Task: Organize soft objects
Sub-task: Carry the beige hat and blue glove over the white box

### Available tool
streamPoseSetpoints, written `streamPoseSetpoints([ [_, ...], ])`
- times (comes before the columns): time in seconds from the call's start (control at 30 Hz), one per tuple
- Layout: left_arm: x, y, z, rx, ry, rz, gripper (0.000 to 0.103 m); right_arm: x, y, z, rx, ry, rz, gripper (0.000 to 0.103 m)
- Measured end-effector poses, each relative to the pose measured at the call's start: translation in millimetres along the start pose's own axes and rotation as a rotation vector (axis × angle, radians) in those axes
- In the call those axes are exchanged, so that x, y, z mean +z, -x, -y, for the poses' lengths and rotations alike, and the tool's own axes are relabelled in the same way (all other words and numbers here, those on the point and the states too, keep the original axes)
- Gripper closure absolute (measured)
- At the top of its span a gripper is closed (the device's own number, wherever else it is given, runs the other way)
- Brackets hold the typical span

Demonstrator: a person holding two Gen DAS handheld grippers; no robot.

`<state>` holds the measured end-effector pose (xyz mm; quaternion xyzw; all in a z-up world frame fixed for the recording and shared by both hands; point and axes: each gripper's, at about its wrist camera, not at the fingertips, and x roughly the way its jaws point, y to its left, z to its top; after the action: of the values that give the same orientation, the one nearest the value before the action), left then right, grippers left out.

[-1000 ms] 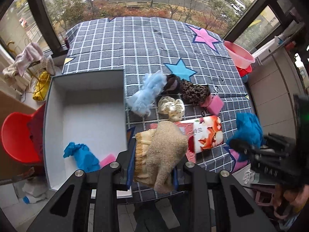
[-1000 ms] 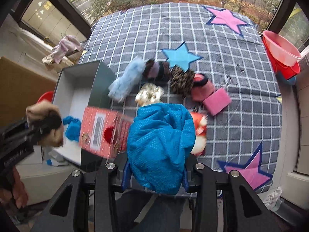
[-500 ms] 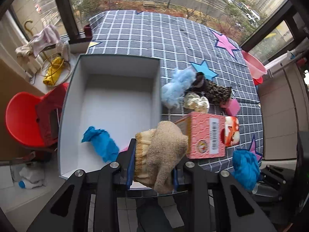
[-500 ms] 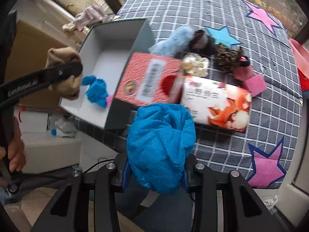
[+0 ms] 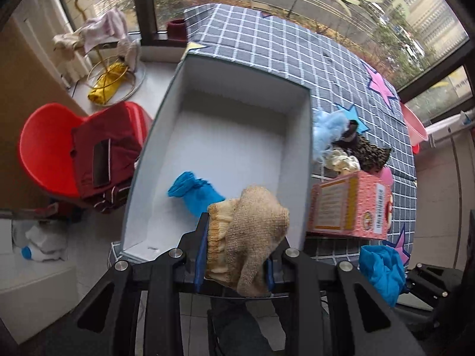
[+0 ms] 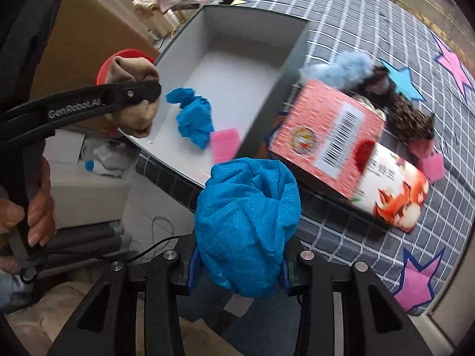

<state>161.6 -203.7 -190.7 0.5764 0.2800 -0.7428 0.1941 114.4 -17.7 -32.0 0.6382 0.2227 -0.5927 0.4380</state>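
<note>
My left gripper (image 5: 234, 255) is shut on a beige knitted cloth (image 5: 249, 237) and holds it over the near edge of the open white box (image 5: 237, 95); it also shows in the right wrist view (image 6: 130, 98). My right gripper (image 6: 237, 267) is shut on a crumpled blue mesh cloth (image 6: 246, 225), off the table's near edge, right of the box. A blue cloth (image 6: 193, 118) and a pink sponge (image 6: 225, 142) lie inside the box. More soft items lie right of the box: a light blue fluffy piece (image 5: 326, 127), a cream scrunchie (image 5: 341, 160), a leopard cloth (image 5: 371, 154).
A pink carton (image 5: 350, 204) and a printed pack (image 6: 392, 190) lie on the checked tablecloth (image 5: 267, 44) beside the box. A red chair (image 5: 44, 154) with dark red clothing stands left of the table. A pink basin (image 5: 415, 124) is at the far right.
Both grippers have moved left with their cloths. The left one now hangs over the box's near edge; the right one has swung toward the box.
</note>
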Motion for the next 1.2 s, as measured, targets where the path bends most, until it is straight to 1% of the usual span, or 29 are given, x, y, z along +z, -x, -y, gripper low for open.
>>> streamPoseSetpoints([
  [0.23, -6, -8, -21, 0.0, 0.049, -0.012, 0.07, 19, -11, -28, -0.006, 0.085, -0.027, 0.062],
  [0.5, -3, -17, -34, 0.003, 0.071, -0.022, 0.07, 43, -20, -44, -0.011, 0.122, -0.04, 0.062],
  [0.8, 8, -29, -31, 0.003, 0.062, -0.04, 0.07, 74, -22, -40, -0.007, 0.081, -0.022, 0.061],
  [1.2, 37, -43, -28, 0.004, 0.072, -0.034, 0.07, 121, -22, -24, -0.03, 0.051, 0.004, 0.062],
])
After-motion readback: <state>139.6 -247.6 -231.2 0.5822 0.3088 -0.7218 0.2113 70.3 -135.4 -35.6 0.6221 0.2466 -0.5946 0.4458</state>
